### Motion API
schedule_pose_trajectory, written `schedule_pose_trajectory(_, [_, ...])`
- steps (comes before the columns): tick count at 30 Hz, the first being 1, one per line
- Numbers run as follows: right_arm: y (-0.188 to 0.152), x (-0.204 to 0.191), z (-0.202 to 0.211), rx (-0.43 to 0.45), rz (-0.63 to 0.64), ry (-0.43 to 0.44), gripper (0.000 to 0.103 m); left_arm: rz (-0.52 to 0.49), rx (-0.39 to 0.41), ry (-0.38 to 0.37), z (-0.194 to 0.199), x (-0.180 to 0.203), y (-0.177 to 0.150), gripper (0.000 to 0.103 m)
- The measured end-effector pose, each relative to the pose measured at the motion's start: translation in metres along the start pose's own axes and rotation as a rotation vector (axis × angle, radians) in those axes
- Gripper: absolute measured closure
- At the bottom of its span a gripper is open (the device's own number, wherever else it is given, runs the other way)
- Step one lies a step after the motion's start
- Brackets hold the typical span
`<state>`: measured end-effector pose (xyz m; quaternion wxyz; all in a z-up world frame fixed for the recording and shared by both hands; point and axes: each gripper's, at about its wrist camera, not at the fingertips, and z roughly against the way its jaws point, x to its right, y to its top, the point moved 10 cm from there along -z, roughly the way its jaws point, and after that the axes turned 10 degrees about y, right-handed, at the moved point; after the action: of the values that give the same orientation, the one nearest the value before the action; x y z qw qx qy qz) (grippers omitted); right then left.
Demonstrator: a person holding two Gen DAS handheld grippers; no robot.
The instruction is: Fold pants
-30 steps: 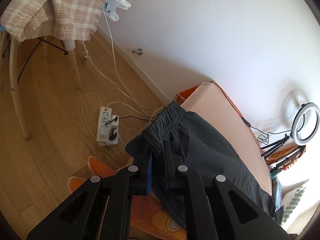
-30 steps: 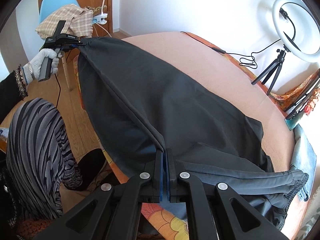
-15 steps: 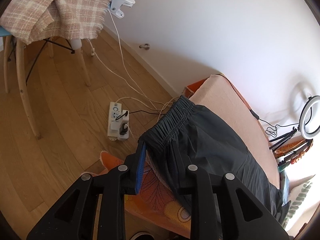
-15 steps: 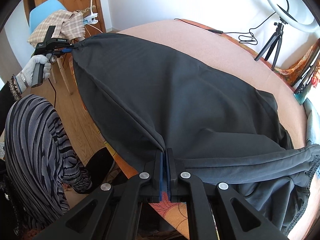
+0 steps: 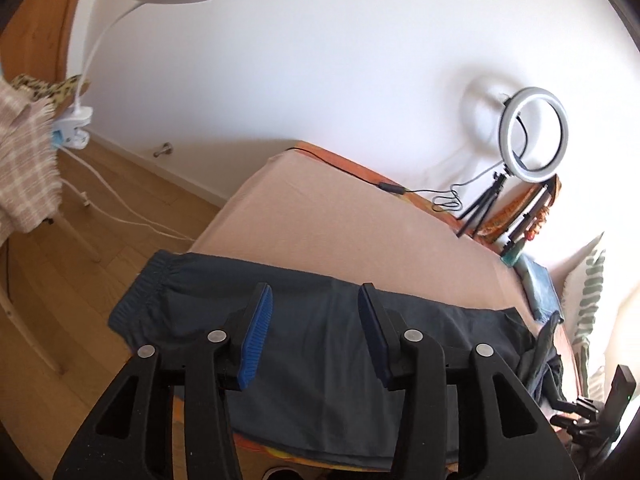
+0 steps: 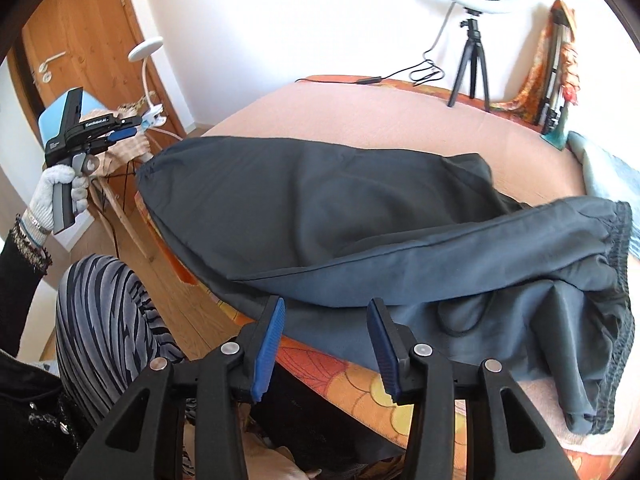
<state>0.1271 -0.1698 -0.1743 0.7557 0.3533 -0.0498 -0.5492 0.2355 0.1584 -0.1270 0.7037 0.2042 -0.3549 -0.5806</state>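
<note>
Dark grey pants lie along the near edge of the peach bed, folded lengthwise, with the elastic waistband toward the foot end. The cuffs are bunched at the right. My left gripper hovers above the pants; its jaws are opening and hold nothing. My right gripper is over the front edge of the cloth, also opening, with no fabric pinched. In the right wrist view the left gripper is lifted off to the left in a gloved hand.
A ring light on a tripod stands at the back of the bed with its cable. A chair draped with a plaid blanket and a clip lamp stand on the wooden floor. The person's striped leg is at the bed's edge.
Both grippers have let go of the pants and opened. The cloth dropped flat onto the bed. The left gripper rose and swung away from the waistband; the right pulled back slightly.
</note>
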Motion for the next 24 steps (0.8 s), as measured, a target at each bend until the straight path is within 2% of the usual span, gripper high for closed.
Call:
schedule_pose_trajectory(2, [-0.003,0.015,0.016,0.030,-0.055,-0.031,0.055,-0.052,-0.013,-0.073,0.001,0.038,0.000,0.046])
schedule_pose_trajectory(9, [-0.026,0.075,0.074,0.136,-0.269,-0.157,0.046,-0.217,-0.072,-0.284,0.002,0.168,0.000,0.045])
schedule_pose_trajectory(14, [-0.054,0.121,0.108,0.180,-0.425,-0.240,0.044,-0.374,-0.099,-0.362,0.003,0.254,-0.008,0.045])
schedule_pose_trajectory(18, [-0.075,0.150,0.130,0.213,-0.535,-0.276,0.042,-0.454,-0.148,-0.445,0.002,0.318,-0.021,0.045])
schedule_pose_trajectory(21, [-0.088,0.171,0.143,0.238,-0.618,-0.304,0.035,-0.526,-0.184,-0.491,0.000,0.366,-0.038,0.040])
schedule_pose_trajectory(24, [-0.095,0.190,0.150,0.252,-0.675,-0.311,0.034,-0.573,-0.232,-0.539,-0.006,0.411,-0.057,0.036])
